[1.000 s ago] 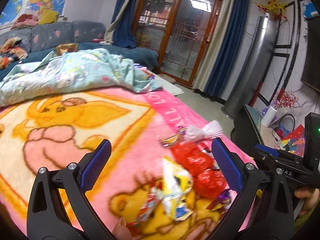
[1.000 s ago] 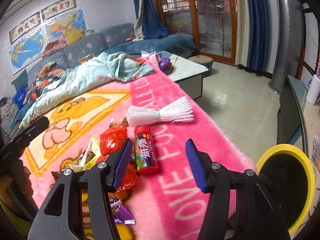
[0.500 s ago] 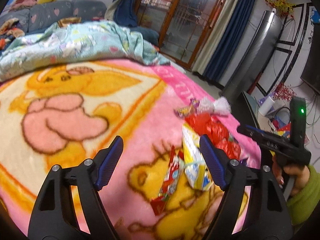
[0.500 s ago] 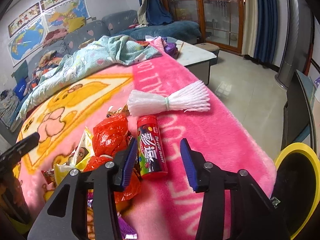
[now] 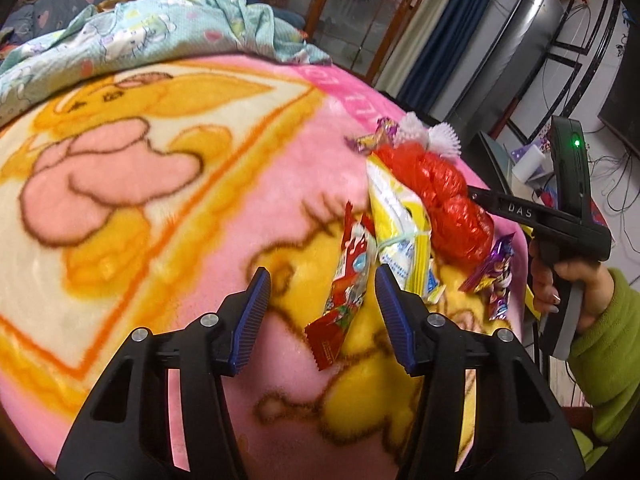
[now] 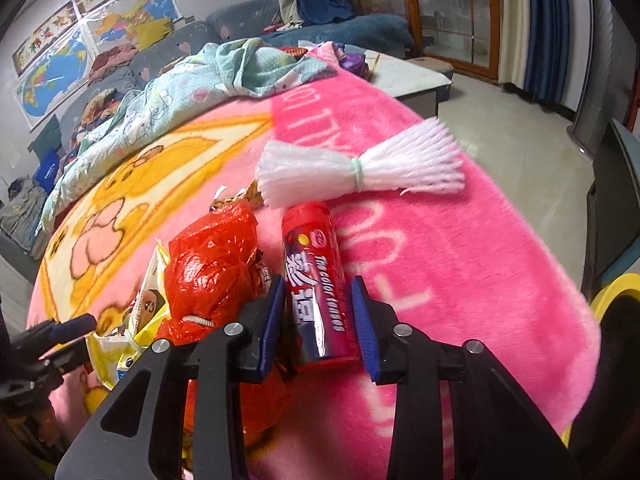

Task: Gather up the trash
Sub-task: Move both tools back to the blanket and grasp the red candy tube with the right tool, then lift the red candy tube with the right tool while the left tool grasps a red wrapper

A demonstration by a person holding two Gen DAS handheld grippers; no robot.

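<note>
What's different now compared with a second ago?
The right tool has moved forward, its jaws narrowing around the red candy tube. The left tool has advanced to the red snack wrapper, jaws narrower but open. The trash itself hasn't shifted.

A heap of trash lies on the pink blanket (image 6: 460,264) near its right edge. A red candy tube (image 6: 316,284) lies on its side, its length running away from the near edge, with white lettering along it. Just beside it to the left sits a crumpled red plastic bag (image 6: 212,264). Beyond the tube, a white foam net sleeve (image 6: 360,170), tied at the middle, lies crosswise. A yellow and white snack packet (image 5: 400,236) leans against the bag, and a red sweet wrapper (image 5: 346,292) lies flat beside it. A purple wrapper (image 5: 494,272) lies close to the blanket's edge.
</note>
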